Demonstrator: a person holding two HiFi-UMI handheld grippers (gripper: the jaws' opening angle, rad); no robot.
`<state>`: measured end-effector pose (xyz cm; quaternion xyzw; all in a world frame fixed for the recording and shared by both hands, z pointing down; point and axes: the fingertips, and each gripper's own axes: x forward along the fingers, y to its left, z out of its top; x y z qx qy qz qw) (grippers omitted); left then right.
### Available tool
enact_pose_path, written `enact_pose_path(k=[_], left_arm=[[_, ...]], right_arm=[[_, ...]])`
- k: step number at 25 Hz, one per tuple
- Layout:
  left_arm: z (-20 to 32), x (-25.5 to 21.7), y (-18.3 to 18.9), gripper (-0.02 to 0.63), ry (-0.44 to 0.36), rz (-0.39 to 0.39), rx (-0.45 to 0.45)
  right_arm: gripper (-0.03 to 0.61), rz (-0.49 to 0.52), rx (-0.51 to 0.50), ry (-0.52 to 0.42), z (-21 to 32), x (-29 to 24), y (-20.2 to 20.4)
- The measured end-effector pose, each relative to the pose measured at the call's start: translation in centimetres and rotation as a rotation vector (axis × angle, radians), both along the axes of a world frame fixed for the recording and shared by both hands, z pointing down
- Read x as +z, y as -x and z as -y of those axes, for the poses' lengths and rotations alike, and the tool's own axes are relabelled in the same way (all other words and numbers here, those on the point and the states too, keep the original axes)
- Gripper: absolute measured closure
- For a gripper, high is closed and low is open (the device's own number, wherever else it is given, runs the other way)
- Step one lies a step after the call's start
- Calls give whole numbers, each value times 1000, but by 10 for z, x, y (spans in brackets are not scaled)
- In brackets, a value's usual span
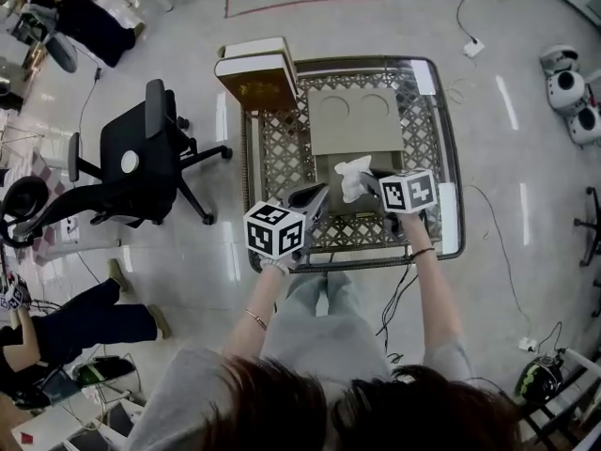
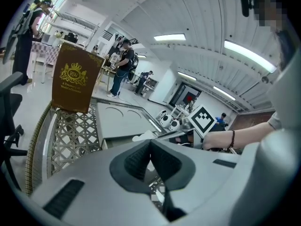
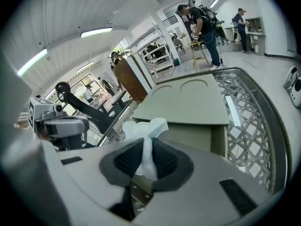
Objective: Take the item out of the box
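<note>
A grey-green cardboard box (image 1: 355, 120) lies open on the lattice table, its flap with two round cut-outs folded back. A crumpled white tissue (image 1: 354, 177) sticks up out of the box's near end. My right gripper (image 1: 368, 188) comes in from the near right and is shut on it; in the right gripper view the tissue (image 3: 143, 128) is pinched between the dark pads of the right gripper (image 3: 147, 161). My left gripper (image 1: 315, 197) sits at the box's near left corner. In the left gripper view the left gripper (image 2: 150, 157) has its pads together with nothing seen between them.
A brown box with a gold crest (image 1: 255, 71) stands at the table's far left corner. The table's raised rim (image 1: 451, 158) rings the lattice top. A black office chair (image 1: 141, 158) stands on the floor to the left. People stand further off.
</note>
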<state>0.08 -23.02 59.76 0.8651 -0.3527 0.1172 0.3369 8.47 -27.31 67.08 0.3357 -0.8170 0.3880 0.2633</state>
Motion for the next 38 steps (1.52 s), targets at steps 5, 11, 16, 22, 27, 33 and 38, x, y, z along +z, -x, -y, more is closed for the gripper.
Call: enact_pose_path(k=[5, 11, 16, 22, 27, 33, 38], left_arm=[[-3, -17, 5, 597, -28, -11, -9], [-5, -37, 13, 597, -67, -19, -7], [0, -54, 23, 597, -101, -19, -17], [7, -78, 34, 597, -158, -18, -11], [2, -97, 40, 597, -199, -29, -15], [-1, -125, 41, 597, -262, -50, -20], [-1, -153, 42, 597, -328, -66, -22]], right_arm=[[503, 39, 18, -40, 0, -24, 1], [503, 66, 44, -98, -2, -56, 1], [503, 127, 61, -141, -8, -84, 5], [503, 173, 71, -188, -13, -114, 6], [503, 221, 76, -247, -21, -145, 6], [503, 294, 96, -333, -28, -189, 6], [503, 359, 104, -403, -34, -225, 7]])
